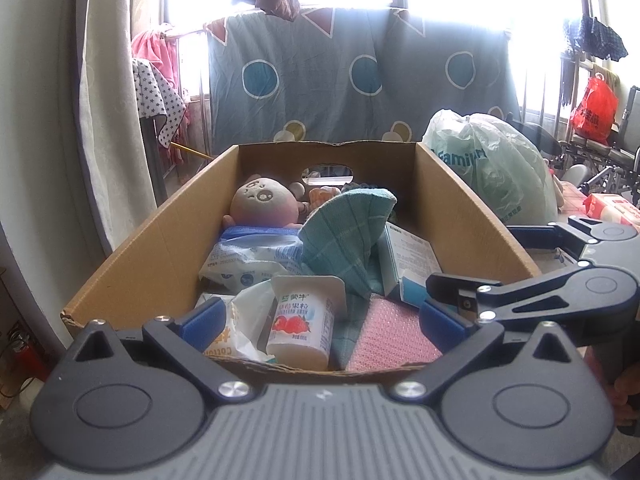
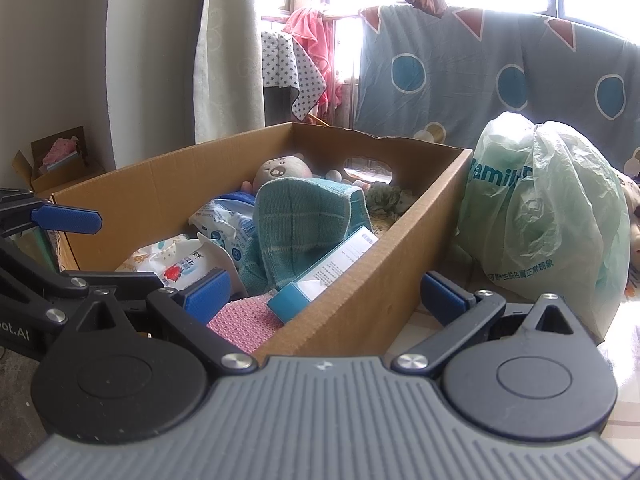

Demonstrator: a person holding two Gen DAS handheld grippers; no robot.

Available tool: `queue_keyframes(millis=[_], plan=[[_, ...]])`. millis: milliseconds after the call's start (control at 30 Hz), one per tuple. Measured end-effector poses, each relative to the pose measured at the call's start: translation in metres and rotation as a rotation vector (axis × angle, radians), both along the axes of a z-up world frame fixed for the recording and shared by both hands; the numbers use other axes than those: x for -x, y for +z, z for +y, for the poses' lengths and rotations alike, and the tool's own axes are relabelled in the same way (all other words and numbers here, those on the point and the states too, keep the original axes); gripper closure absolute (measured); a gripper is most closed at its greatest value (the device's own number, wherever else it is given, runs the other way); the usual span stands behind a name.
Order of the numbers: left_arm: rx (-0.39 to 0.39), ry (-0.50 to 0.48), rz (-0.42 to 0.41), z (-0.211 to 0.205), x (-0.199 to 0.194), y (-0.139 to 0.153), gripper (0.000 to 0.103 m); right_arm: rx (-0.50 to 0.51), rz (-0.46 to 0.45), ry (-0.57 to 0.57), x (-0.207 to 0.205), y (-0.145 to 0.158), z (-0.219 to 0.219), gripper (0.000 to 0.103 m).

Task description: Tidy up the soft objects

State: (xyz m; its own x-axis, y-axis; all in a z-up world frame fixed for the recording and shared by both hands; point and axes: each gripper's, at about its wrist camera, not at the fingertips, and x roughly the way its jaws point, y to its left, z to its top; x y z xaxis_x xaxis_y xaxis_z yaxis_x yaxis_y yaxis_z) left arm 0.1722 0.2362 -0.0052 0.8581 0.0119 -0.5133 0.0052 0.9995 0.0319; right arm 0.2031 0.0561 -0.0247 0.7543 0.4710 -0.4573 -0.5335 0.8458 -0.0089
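Both grippers, left gripper [image 1: 320,322] and right gripper [image 2: 324,294], are hovering released, empty, before the cardboard box [image 1: 160,236]; a teal towel [image 1: 344,236] is lying ahead inside.

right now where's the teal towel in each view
Left wrist view: the teal towel is heaped mid-box, right of the plush toy.
Right wrist view: the teal towel sits centre frame, in front of the plush toy.
Shared landmark: the oval handle hole in the cardboard box's far wall.
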Motion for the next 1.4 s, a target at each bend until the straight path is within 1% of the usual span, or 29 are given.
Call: queue_keyframes(millis=[1400], plan=[[0.001, 0.005, 0.020, -0.0009, -0.0027, 0.0002, 0.000, 0.021, 0.015, -0.011, -0.0011, 0.0015, 0.0010, 0.001]])
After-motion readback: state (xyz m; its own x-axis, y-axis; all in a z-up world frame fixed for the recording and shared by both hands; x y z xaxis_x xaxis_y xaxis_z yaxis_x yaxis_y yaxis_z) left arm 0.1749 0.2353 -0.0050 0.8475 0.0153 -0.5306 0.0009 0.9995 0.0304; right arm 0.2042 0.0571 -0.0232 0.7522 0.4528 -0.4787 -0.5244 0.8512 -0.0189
